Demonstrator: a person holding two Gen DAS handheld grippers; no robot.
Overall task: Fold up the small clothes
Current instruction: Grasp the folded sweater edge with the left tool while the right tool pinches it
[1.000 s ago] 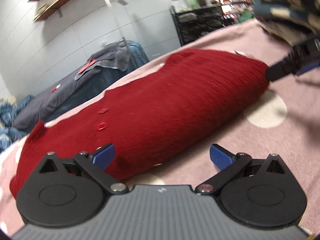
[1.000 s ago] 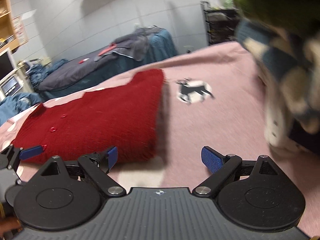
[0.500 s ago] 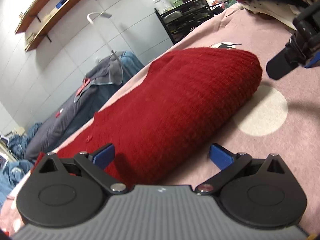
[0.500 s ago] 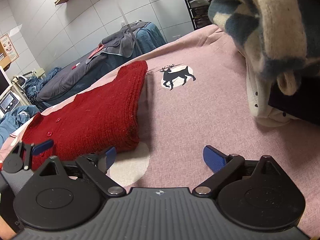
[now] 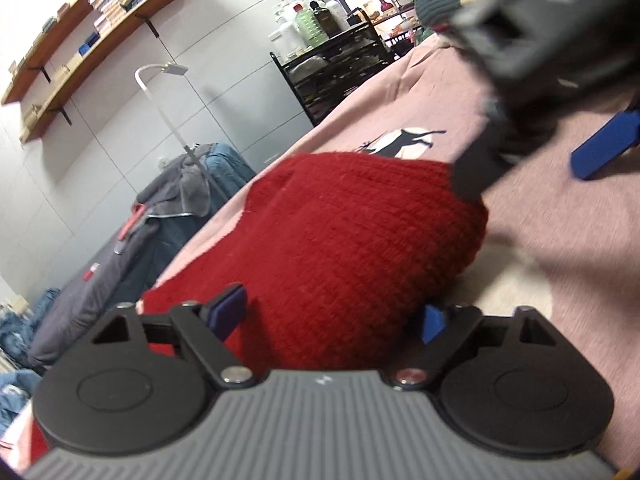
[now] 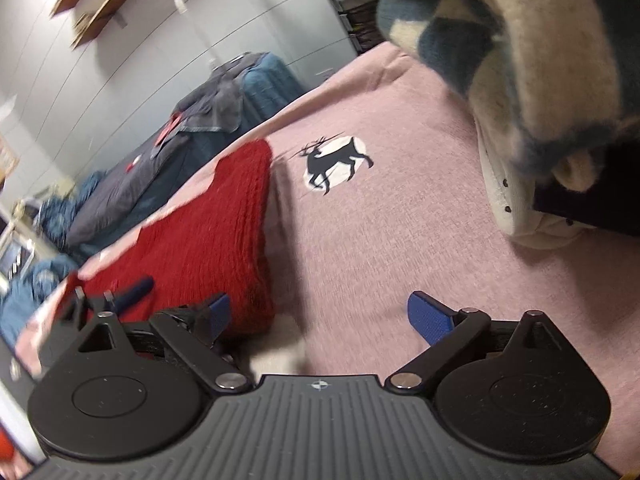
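The left hand-held gripper [image 5: 332, 316] stands wide open, its blue-padded fingers [image 5: 230, 306] spread to either side of the near end of a folded red sweater [image 5: 340, 236]. The knit bulges up between the fingers; whether the pads touch it cannot be told, and nothing is clamped. The sweater lies on a pink cloth [image 5: 560, 240] that covers the table, with a pale round patch of the cloth just beside its near right corner.

The right hand-held gripper [image 6: 318, 316] is also wide open and holds nothing. Its left finger [image 6: 218, 314] sits right at the near corner of the sweater [image 6: 208, 240], while the right finger [image 6: 426, 316] hangs over bare pink cloth [image 6: 400, 240]. In the left wrist view this gripper [image 5: 532, 156] appears blurred above the far right corner of the sweater, one dark finger close to the knit.

Beyond the sweater's far edge, a black deer print [image 6: 336, 162] on a white circle marks the cloth. To the right of it rests a pile of other clothes [image 6: 540, 80], blue-and-cream knit on top, white dotted fabric beneath.

Farther back stand a grey-covered bed [image 5: 112, 272] with draped clothes, a white floor lamp [image 5: 160, 76], a black wire rack [image 5: 340, 68] carrying bottles, and wooden wall shelves [image 5: 92, 40] with books.
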